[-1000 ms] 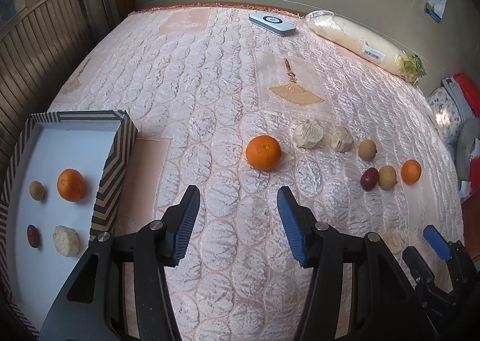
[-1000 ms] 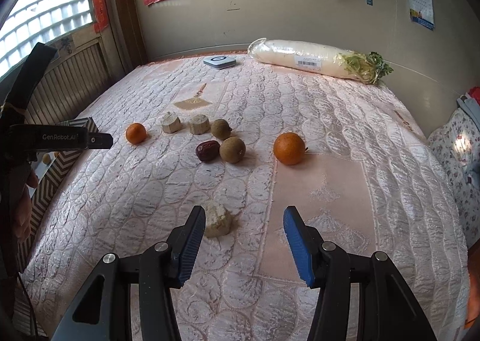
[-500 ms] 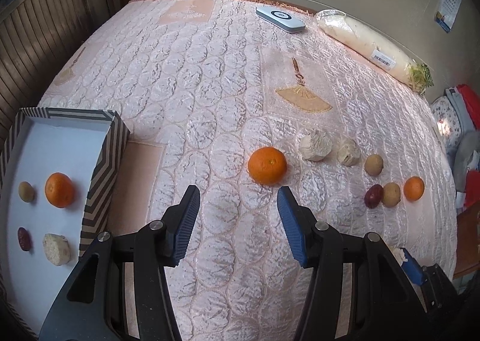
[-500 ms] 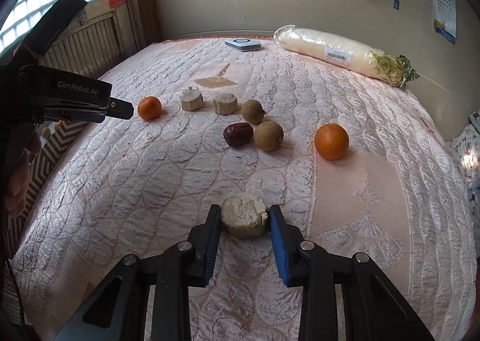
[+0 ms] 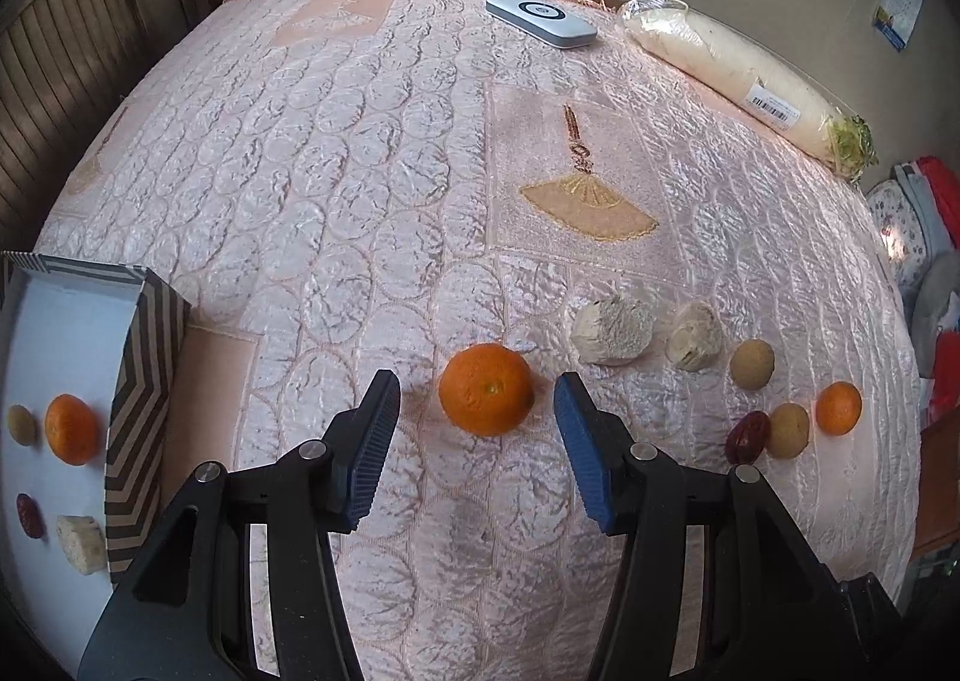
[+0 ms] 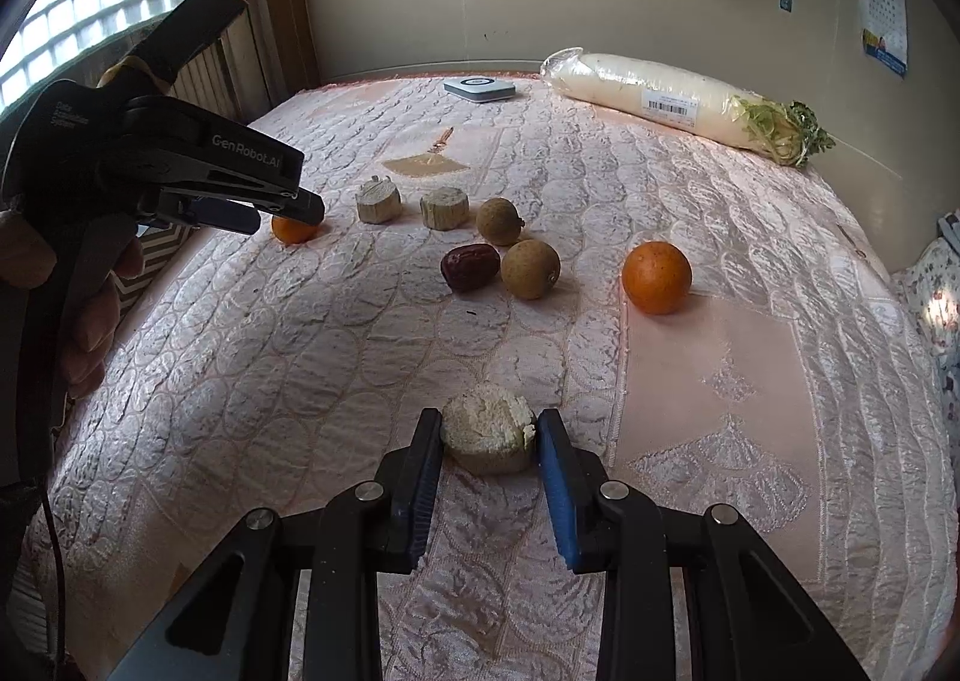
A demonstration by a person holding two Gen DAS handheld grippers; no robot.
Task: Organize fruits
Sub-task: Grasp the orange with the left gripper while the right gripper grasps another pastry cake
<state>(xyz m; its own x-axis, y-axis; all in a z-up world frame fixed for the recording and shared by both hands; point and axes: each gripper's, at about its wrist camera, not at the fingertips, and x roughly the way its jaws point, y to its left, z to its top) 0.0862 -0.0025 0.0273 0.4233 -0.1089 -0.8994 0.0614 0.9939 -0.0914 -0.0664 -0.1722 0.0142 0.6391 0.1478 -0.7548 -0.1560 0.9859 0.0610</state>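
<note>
Left tongs (image 5: 477, 423) have advanced, spread around the orange (image 5: 486, 389); right tongs (image 6: 487, 444) pinch the pale chunk (image 6: 487, 435).

A quilted pink bedspread (image 5: 360, 153) carries scattered fruits, a wrapped radish (image 5: 732, 75) and a striped tray (image 5: 144, 381).

Open quilted bed (image 5: 372, 153) ahead of left gripper (image 5: 477, 429), bare up to the scale (image 5: 541, 21); orange (image 5: 486, 388) sits between its spread fingers, gaps either side; box wall (image 5: 141, 399) blocks the left; pale chunks (image 5: 612, 324) crowd the right; right gripper (image 6: 487, 444) has bare quilt ahead up to date (image 6: 470, 267) and brown fruit (image 6: 530, 268).
</note>
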